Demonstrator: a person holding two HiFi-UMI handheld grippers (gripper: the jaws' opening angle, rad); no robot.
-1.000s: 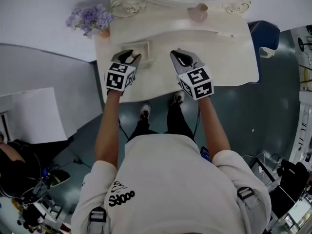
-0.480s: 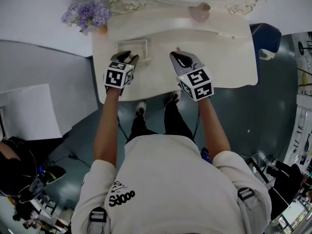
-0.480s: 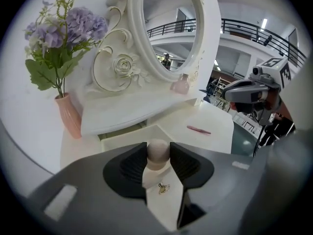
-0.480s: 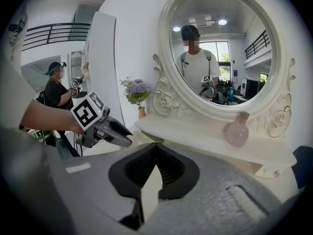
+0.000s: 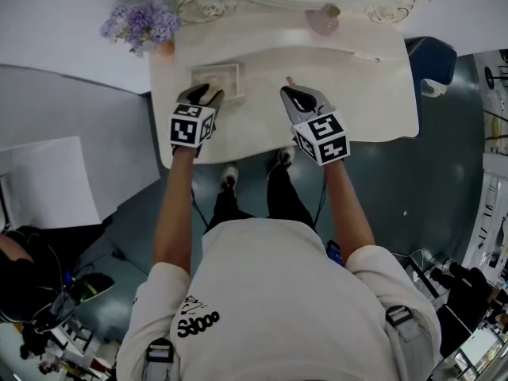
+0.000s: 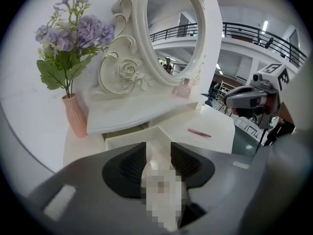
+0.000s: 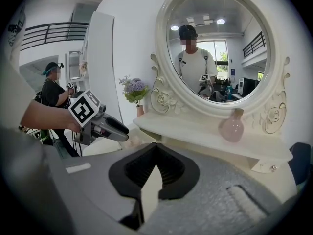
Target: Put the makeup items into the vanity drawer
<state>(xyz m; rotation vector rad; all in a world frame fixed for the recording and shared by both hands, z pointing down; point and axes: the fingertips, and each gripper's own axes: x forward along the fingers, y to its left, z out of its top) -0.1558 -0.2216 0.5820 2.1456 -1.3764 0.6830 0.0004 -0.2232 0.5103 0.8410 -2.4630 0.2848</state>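
Note:
The white vanity's small drawer stands pulled out at the table's left. My left gripper hovers at the drawer's front edge. A pale cream makeup item stands between its pads, which touch the item's sides while the jaws are opening. My right gripper sits over the tabletop's middle, shut with nothing in it. A thin pink pencil-like item lies on the top just beyond it and also shows in the left gripper view.
Purple flowers in a pink vase stand at the back left. A pink bottle sits on the raised shelf under the oval mirror. A blue seat is beside the vanity's right end. Another person stands off to the left.
The left gripper has edged slightly forward at the drawer's front. The right gripper has barely moved. The head view has shifted a little.

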